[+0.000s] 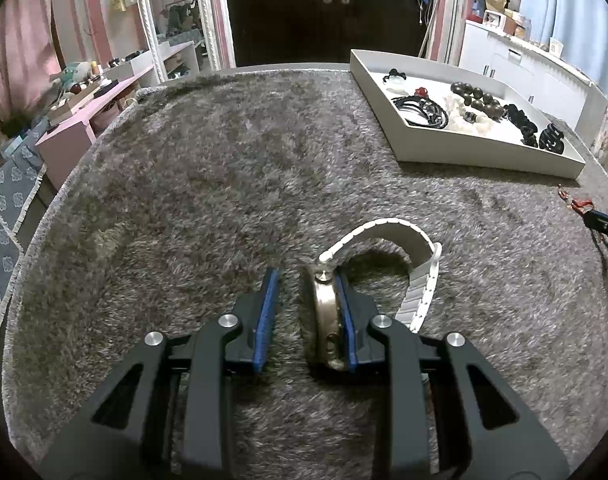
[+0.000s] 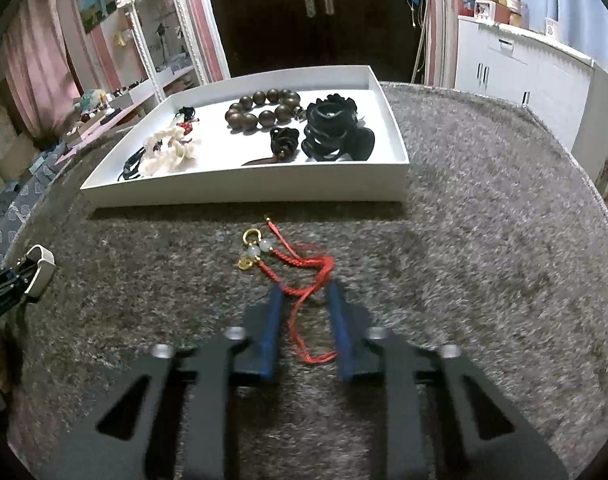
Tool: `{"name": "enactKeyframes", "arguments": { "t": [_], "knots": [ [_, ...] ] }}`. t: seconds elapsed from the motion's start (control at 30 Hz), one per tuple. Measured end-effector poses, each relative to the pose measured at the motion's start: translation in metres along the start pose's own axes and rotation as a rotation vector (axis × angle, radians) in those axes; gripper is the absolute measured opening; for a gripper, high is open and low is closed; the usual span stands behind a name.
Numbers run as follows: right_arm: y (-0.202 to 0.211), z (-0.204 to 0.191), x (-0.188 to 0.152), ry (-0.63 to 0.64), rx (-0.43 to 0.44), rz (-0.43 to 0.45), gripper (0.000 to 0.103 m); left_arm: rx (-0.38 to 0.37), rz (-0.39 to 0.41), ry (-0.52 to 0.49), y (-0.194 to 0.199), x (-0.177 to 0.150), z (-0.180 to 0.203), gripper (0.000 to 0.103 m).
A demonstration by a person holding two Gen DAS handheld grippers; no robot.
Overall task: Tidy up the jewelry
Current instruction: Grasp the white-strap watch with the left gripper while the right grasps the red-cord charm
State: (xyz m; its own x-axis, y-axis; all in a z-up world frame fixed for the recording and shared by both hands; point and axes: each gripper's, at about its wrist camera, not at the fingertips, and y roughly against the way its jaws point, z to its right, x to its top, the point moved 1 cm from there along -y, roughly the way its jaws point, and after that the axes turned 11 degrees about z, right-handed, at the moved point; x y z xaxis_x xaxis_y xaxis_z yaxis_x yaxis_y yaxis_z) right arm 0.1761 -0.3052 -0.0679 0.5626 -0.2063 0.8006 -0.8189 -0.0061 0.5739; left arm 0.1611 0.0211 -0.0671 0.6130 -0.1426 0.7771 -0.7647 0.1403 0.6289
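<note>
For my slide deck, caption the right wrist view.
Open right gripper straddling a red cord charm before the white jewelry tray.

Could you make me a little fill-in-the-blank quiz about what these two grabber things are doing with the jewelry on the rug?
1. Between the left gripper's open fingers sits a ____ with a white band.
2. The right gripper straddles a bracelet whose cord is ____.
3. The brown bead bracelet lies inside the white ____.
4. Everything rests on a shaggy ____ rug.

Missing words: watch; red; tray; grey
</note>
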Motion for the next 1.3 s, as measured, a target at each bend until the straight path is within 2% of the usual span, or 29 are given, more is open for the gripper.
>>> {"name": "enactKeyframes", "arguments": {
  "t": [0.07, 0.23, 0.4, 0.6, 0.77, 0.93, 1.17, 1.3],
  "knots": [
    [0.002, -0.003, 0.0, 0.012, 0.004, 0.011, 0.005, -0.001, 0.001, 0.001, 0.0, 0.0, 0.0, 0.027],
    [0.01, -0.006, 0.0, 0.024, 0.012, 0.035, 0.004, -0.004, 0.003, 0.008, 0.0, 0.001, -0.001, 0.025],
    [0.025, -0.006, -0.006, 0.02, 0.034, 0.044, 0.003, -0.019, 0.012, 0.035, 0.002, 0.002, -0.006, 0.011],
    [0.046, 0.0, -0.003, 0.021, 0.053, 0.071, 0.003, -0.009, 0.013, 0.036, 0.01, 0.006, 0.001, 0.011],
    [0.07, 0.006, 0.019, 0.0, 0.092, 0.121, 0.003, -0.022, 0.052, 0.003, 0.028, 0.021, 0.014, 0.011],
    [0.086, 0.001, 0.049, 0.019, 0.142, 0.174, 0.003, -0.07, 0.104, -0.012, 0.043, 0.052, 0.039, 0.011],
    [0.089, -0.007, 0.1, 0.039, 0.189, 0.243, 0.003, -0.095, 0.173, -0.074, 0.051, 0.099, 0.076, 0.011],
    [0.081, -0.012, 0.118, 0.029, 0.203, 0.26, 0.003, -0.11, 0.191, -0.07, 0.043, 0.124, 0.09, 0.011]
  ]
}}
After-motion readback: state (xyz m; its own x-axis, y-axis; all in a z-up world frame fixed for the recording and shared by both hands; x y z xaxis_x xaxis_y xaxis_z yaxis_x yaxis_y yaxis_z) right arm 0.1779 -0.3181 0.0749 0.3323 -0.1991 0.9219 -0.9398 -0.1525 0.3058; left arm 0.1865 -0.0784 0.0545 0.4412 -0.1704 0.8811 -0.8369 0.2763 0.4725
